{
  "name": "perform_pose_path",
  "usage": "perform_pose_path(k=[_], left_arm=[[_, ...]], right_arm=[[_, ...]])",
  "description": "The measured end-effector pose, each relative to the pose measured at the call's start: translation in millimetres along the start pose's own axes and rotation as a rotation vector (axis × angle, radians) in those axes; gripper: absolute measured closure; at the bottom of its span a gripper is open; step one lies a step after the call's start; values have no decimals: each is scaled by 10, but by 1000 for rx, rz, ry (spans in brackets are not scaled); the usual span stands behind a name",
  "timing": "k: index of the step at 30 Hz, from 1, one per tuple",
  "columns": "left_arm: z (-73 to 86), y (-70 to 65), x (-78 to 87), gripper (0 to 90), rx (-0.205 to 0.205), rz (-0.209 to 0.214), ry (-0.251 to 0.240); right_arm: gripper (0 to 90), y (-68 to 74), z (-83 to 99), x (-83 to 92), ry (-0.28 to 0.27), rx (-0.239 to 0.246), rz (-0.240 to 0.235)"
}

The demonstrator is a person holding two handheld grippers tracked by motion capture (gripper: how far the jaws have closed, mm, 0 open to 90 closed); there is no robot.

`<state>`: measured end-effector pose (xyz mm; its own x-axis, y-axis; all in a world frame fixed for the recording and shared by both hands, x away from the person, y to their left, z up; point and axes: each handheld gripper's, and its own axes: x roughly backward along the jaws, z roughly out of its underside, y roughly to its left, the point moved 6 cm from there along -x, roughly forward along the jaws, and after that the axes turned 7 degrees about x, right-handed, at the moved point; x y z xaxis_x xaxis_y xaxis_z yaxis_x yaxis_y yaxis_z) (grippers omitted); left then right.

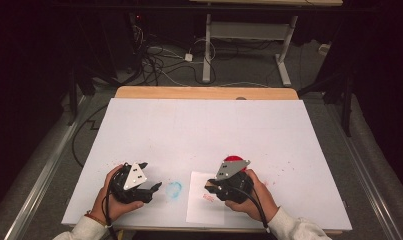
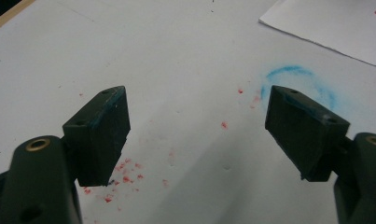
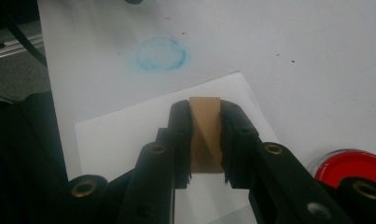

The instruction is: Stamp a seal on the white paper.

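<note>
My right gripper [image 3: 205,112] is shut on a brown wooden block [image 3: 205,144], held upright between its black pads above a white sheet of paper [image 3: 129,135]. In the high view the right gripper [image 1: 210,186] hovers over the sheet [image 1: 199,212], just above a small red stamp mark [image 1: 208,198]. A round red ink pad [image 1: 234,159] lies right behind that hand and also appears as the red ink pad [image 3: 349,163] at the lower right. My left gripper [image 1: 151,175] rests open at the front left. Its jaws [image 2: 197,135] stand wide apart over bare table.
A faint blue ring stain [image 1: 174,189] marks the white table cover [image 1: 204,125] between the two hands; the blue ring [image 2: 288,71] lies just past the left jaws. Small red specks [image 2: 125,177] dot the surface. A wooden table edge [image 1: 204,92] runs along the back.
</note>
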<state>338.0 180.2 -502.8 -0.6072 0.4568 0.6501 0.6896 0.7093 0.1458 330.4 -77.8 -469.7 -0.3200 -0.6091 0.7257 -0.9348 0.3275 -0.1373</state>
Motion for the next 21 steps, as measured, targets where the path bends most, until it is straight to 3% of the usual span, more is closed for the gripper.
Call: perform_pose_path(k=[21], left_arm=[[8,9,11,213,-1,4,-5]], right_arm=[[758,-146,-7,172,-20,-19,48]])
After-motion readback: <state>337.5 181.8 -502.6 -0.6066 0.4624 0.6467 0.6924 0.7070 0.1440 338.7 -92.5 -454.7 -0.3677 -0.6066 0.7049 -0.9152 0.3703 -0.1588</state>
